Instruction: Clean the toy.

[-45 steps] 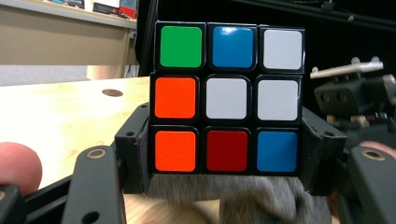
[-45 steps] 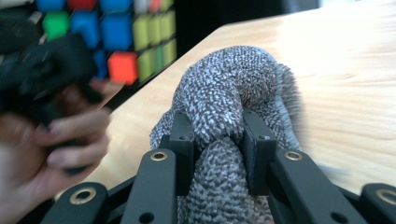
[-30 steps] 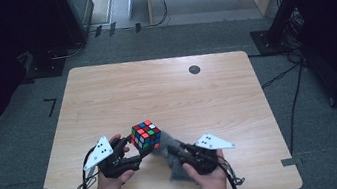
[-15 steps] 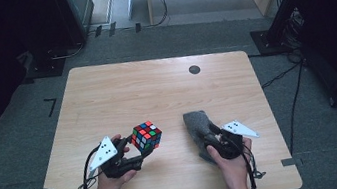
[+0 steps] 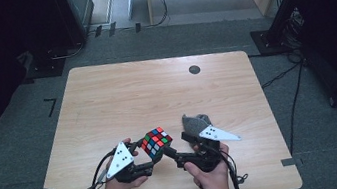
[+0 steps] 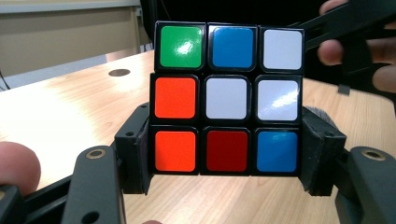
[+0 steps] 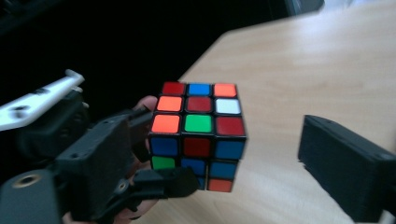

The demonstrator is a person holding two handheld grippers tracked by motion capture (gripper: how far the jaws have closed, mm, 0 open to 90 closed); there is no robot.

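Wooden table (image 5: 121, 96) on grey floor, small grey cloth (image 5: 196, 121) lying near its front edge. Left gripper (image 5: 146, 154) clamps the scrambled cube (image 5: 157, 142) by its bottom layer, held just above the tabletop. Right gripper (image 5: 171, 153) (jaws have just been opening) stands spread wide beside the cube, nothing pressed between them.

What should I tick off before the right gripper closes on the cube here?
1. Left gripper shut on the Rubik's cube: ok.
2. Cube lifted off the table: ok.
3. Right gripper open, its jaws just opened, with the cube between them and the pads apart from it: ok.
4. Right jaws square to the cube's faces: cannot tell.
5. Grey cloth lies on the table behind the right gripper, away from the cube: ok.
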